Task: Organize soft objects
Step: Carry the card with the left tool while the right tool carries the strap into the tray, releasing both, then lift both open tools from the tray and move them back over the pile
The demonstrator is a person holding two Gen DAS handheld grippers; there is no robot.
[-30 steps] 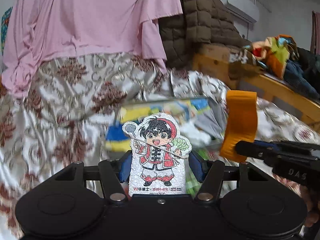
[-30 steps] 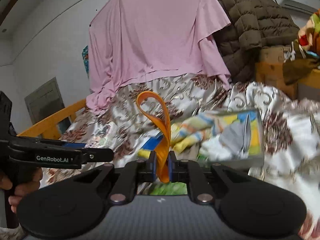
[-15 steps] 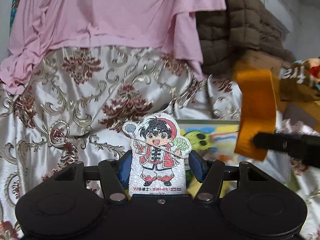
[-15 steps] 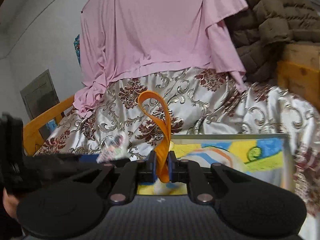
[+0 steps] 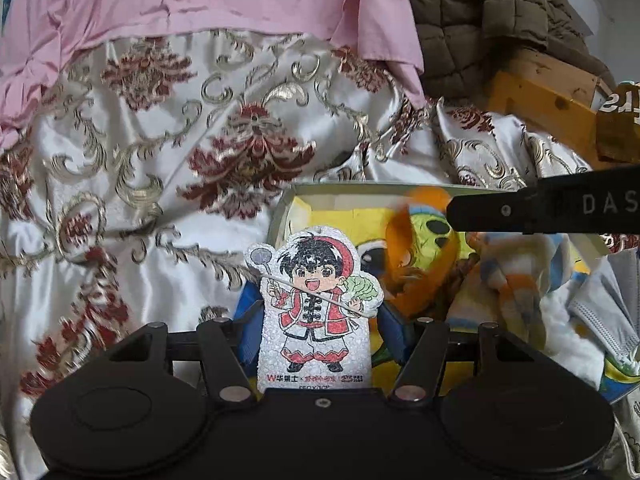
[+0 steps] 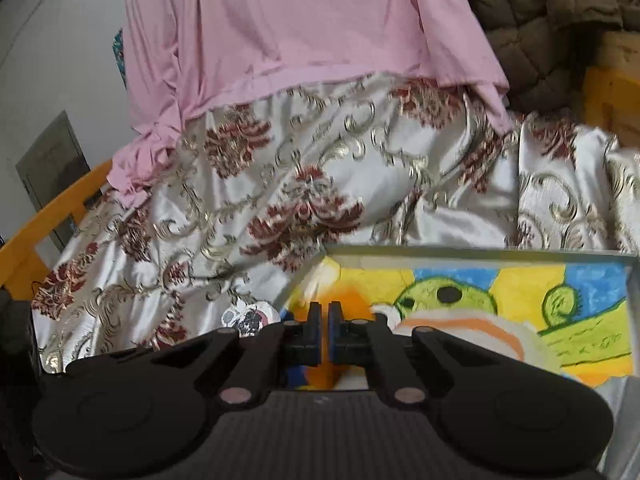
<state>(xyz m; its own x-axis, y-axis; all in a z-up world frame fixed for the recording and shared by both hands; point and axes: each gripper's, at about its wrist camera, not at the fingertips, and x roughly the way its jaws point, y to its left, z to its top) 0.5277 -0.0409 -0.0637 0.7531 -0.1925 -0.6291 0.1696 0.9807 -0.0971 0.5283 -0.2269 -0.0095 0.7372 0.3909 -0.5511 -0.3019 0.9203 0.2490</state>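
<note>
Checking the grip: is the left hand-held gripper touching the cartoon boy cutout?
Touching. The left wrist view shows the cartoon boy cutout upright between the left hand-held gripper's blue pads, both pressing its edges.

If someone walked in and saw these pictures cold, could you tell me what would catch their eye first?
Probably the glittery cartoon figure card, upright between the left tongs in the middle of the left wrist view. Behind it and to the right lies an open box with a bright yellow-and-green cartoon lining, holding soft cloth items. Both sit on a shiny cream bedspread with red and gold flowers, with a pink garment hanging above.
</note>
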